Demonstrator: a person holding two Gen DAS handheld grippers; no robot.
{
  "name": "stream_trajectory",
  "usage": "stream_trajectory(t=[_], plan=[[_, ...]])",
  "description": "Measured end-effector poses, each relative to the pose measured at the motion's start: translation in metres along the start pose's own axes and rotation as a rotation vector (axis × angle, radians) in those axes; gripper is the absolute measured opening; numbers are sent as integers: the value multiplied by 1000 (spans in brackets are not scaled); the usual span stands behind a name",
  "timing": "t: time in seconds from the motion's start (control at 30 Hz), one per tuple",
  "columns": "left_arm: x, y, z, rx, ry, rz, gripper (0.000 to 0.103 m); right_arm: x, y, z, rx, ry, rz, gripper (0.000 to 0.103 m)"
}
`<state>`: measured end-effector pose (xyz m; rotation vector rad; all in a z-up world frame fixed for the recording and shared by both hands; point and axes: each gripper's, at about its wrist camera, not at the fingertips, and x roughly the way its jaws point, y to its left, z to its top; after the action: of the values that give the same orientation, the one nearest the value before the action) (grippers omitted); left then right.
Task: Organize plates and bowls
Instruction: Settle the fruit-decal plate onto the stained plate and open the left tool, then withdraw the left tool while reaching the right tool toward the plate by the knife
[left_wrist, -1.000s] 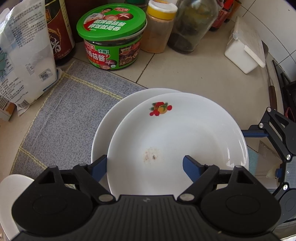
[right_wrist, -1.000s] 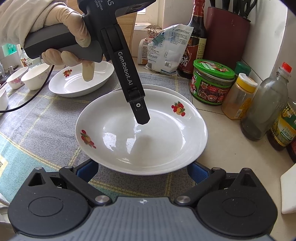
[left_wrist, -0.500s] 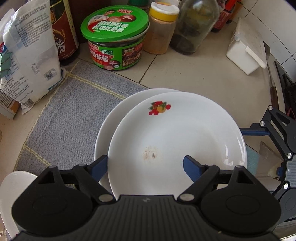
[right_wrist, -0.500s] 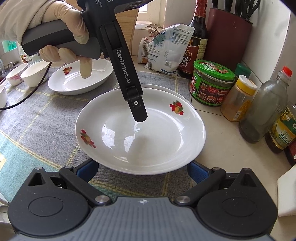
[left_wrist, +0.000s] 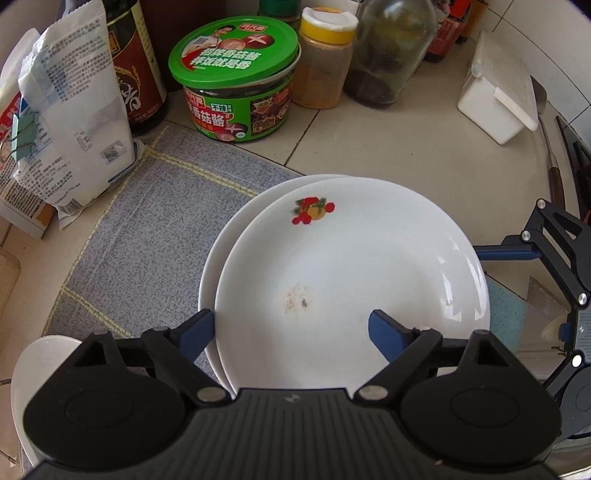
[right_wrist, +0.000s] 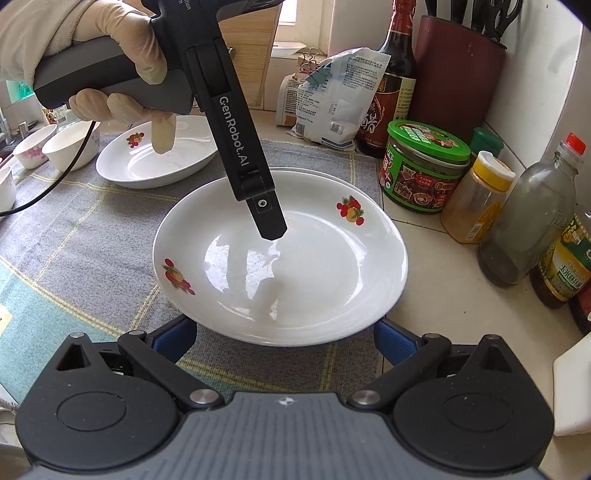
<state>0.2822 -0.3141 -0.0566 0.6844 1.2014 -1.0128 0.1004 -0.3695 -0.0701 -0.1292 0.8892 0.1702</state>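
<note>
Two plates: white ceramic fruit-print plate (left_wrist: 351, 280) nested on plain white plate (left_wrist: 221, 251), grey mat; stacked to save space
L gripper (left_wrist: 291, 328): open, above top plate
R gripper (right_wrist: 284, 339): open, beside rim

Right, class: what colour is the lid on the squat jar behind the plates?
Green lid, with printed pictures and writing; clearest in the left wrist view.

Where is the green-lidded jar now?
In the right wrist view the green-lidded jar stands on the tiled counter, right of the stacked plates, between the dark sauce bottle and the yellow-capped spice jar.
</note>
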Motion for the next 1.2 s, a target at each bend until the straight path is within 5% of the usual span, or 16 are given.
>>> stream_trajectory(t=[0.57,0.97,1.2], plan=[[-49,-20,-32,-8,-223,71,91,-8,1,0,33,-69,10,103],[-81,-48,-105,-236,-376,120,93,-6,11,5,15,-85,118,103],[-82,-37,-159,-323,-413,181,93,-2,42,15,-41,-69,72,103]])
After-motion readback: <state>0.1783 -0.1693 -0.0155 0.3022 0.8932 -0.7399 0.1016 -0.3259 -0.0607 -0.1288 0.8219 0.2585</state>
